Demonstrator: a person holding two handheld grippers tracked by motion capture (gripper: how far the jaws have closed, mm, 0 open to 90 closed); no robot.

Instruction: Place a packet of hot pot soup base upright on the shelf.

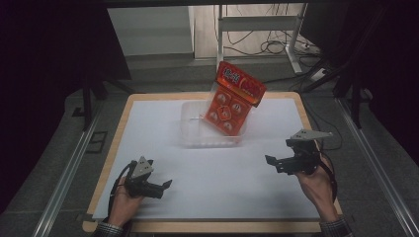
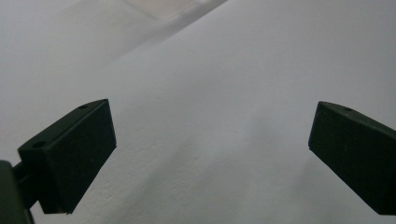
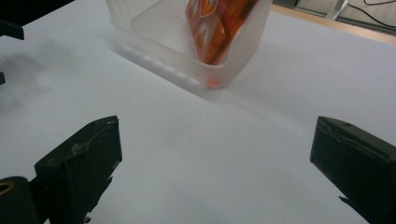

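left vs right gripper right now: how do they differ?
The left gripper sits near the table's front edge; the right gripper sits farther in, closer to the clear tub. The left gripper view faces bare white sheet; the right gripper view faces the tub and its orange packet. Both are open and hold nothing.

Snack pack (image 1: 232, 98): orange-red, a red top band with white lettering, round orange pieces in rows.
Bin (image 1: 190, 129): frosted, see-through white plastic.
Table sheet (image 1: 207, 168): plain white.
Table rim (image 1: 116, 138): pale wood.
Left gripper (image 1: 168, 184): black, grey plate.
Right gripper (image 1: 269, 160): black, grey plate.
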